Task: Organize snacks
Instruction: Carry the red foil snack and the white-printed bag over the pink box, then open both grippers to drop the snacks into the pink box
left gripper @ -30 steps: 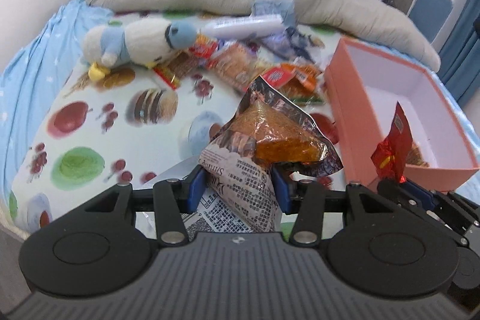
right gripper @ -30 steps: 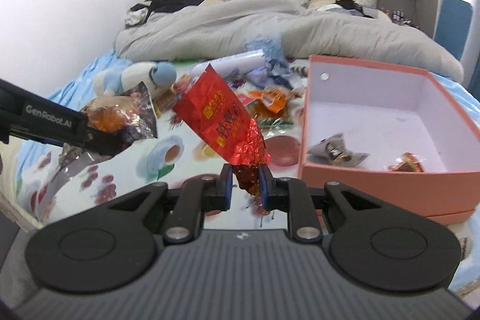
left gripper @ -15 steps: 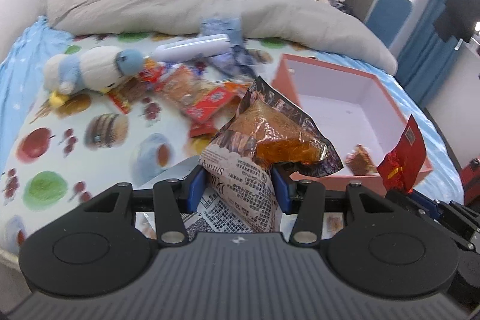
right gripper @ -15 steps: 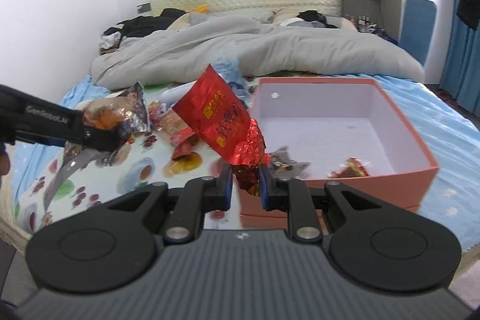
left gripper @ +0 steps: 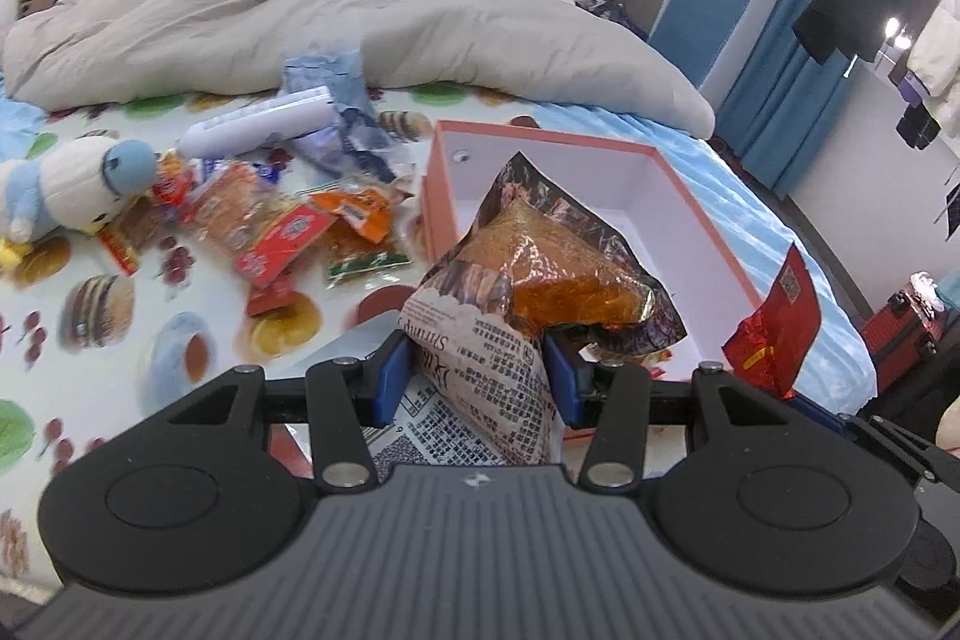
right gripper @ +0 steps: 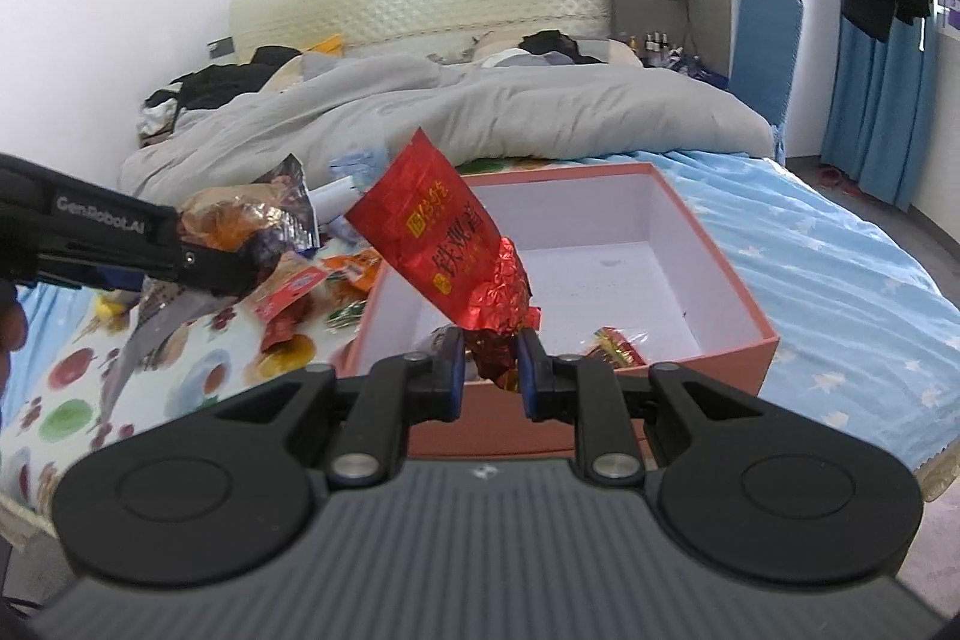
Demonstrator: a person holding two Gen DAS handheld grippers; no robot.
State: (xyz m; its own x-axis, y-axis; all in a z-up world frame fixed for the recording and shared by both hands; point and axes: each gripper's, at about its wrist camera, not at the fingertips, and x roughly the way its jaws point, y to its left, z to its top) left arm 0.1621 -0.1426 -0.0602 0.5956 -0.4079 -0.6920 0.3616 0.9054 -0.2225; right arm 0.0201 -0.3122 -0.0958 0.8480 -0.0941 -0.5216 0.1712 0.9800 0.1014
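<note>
Two snack packets up in the air, one in each hand-held gripper, both by the salmon-pink box.

The left hand-held gripper (left gripper: 477,379) pinches a crinkly newsprint-patterned snack bag (left gripper: 528,292) between its blue pads, a clear window showing an orange wedge inside; it hangs at the near left edge of the box (left gripper: 690,202). The right hand-held gripper (right gripper: 491,370) squeezes the crumpled tail of a shiny red foil packet (right gripper: 441,235), its flat end tilted up-left over the box's near wall. The box is rigid card, square, white-lined, holding a few small wrappers (right gripper: 615,346). Left of it, loose glossy packets (left gripper: 288,232) are scattered on the fruit-printed bedsheet (left gripper: 90,304), beside a soft plush penguin (left gripper: 72,187) and a white tube (left gripper: 264,127). Behind them, a rumpled grey duvet (left gripper: 300,22) and a quilted headboard (right gripper: 420,1).
</note>
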